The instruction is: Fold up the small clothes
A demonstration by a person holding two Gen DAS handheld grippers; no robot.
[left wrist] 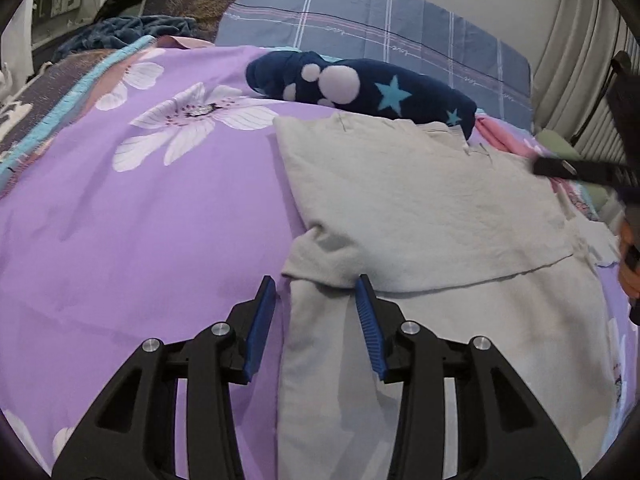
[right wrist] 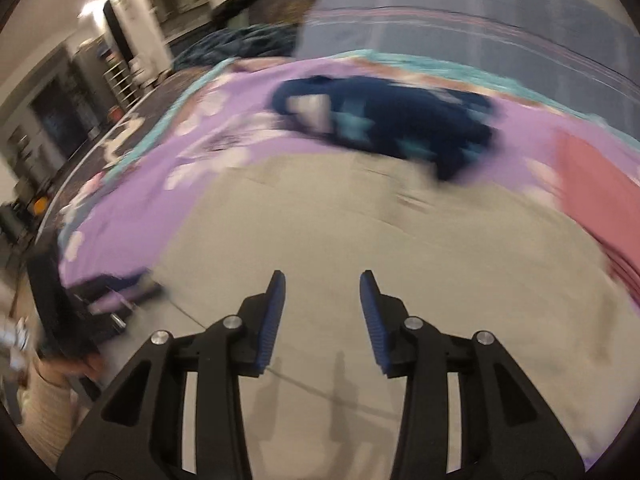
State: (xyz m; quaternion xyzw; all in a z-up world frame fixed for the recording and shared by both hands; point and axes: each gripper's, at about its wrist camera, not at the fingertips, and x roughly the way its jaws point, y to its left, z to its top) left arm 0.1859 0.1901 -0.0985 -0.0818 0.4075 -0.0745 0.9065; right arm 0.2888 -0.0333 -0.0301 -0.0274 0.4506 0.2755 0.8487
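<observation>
With both my left gripper (left wrist: 316, 292) and right gripper (right wrist: 323, 290) released and empty, I judge the pale grey soft cotton garment (left wrist: 420, 216), lying part-folded at centre-right on the purple floral bedsheet (left wrist: 140, 208), light and limp, best pinched at its lower-centre folded edge.

the folded garment (left wrist: 420, 208) lies on the bedspread (left wrist: 140, 220) — a fleece piece (left wrist: 360, 88) just behind it, pillow (left wrist: 380, 28) farthest back.

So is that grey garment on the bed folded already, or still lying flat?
Partly folded. In the left wrist view the grey garment has an upper layer doubled over a lower one, its edge crossing the cloth, on the purple bedspread.
</observation>
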